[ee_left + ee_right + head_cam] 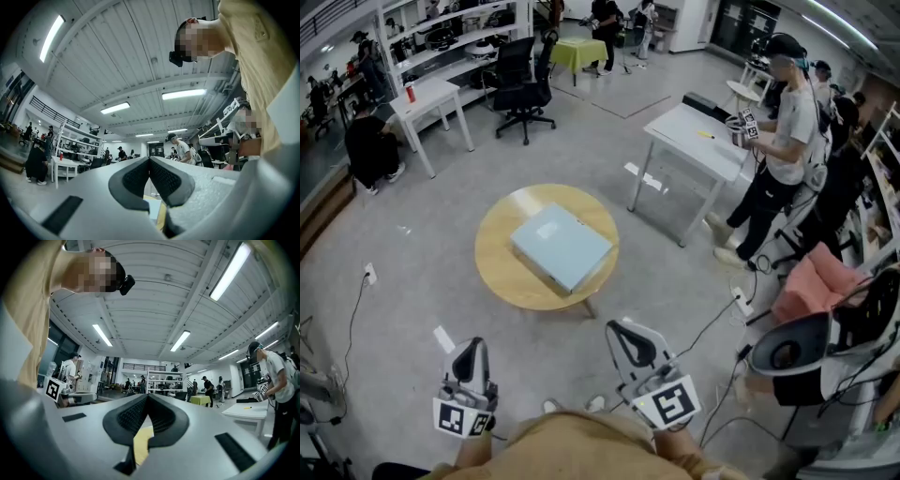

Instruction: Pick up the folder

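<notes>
A light blue folder (pixel 562 246) lies flat on a round wooden table (pixel 502 272) in the middle of the head view. Both grippers hang low in that view, well short of the table and apart from the folder. My left gripper (pixel 472 347) is at the lower left and my right gripper (pixel 620 330) at the lower centre. In the left gripper view the left gripper (pixel 149 164) has its jaws pressed together with nothing between them. The right gripper (pixel 147 399) is likewise shut and empty. A sliver of the wooden table (pixel 140 444) shows under its jaws.
A white table (pixel 694 141) stands behind the round table to the right, with a person (pixel 783 131) beside it. A black office chair (pixel 523 80) and a white desk (pixel 431 98) are at the back left. Cables and a floor socket (pixel 368 274) lie on the grey floor. Equipment crowds the right edge.
</notes>
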`<state>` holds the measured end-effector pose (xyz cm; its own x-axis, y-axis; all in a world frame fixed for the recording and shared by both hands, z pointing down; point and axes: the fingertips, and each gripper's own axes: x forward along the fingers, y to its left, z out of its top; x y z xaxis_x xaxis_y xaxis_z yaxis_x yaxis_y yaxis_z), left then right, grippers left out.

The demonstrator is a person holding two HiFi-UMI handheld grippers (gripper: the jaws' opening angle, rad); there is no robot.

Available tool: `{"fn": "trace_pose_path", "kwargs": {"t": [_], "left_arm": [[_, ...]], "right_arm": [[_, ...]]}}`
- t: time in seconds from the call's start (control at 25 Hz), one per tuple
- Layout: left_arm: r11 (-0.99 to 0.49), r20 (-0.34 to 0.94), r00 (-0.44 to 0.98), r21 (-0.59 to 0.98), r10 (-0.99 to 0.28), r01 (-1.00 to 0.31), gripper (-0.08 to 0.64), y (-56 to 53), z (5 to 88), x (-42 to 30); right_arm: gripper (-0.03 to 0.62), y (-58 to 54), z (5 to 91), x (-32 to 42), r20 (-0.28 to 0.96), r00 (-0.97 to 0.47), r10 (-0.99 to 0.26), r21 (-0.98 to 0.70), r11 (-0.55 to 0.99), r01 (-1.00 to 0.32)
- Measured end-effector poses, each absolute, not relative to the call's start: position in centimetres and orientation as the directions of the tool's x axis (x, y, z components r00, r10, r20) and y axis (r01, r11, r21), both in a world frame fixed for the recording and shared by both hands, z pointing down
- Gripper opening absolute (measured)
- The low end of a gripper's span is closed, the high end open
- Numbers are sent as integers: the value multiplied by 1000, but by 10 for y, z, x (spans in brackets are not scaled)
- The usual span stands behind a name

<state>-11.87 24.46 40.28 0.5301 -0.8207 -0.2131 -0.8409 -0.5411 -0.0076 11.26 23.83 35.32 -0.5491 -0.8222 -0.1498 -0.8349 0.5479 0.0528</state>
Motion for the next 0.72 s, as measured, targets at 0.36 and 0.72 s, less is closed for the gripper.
{"fn": "trace_pose_path", "kwargs": {"t": [0.36,0.72], "left_arm": [[-577,-231,558,20,-797,-816,3,239,408,-100],[-536,-187,511,123,-839,-835,9,224,431,-73]], "right_arm": [[2,228,371,134,-126,-524,-843,29,524,-851],[133,223,401,164,-56,-585,-809,-27,587,-809]]}}
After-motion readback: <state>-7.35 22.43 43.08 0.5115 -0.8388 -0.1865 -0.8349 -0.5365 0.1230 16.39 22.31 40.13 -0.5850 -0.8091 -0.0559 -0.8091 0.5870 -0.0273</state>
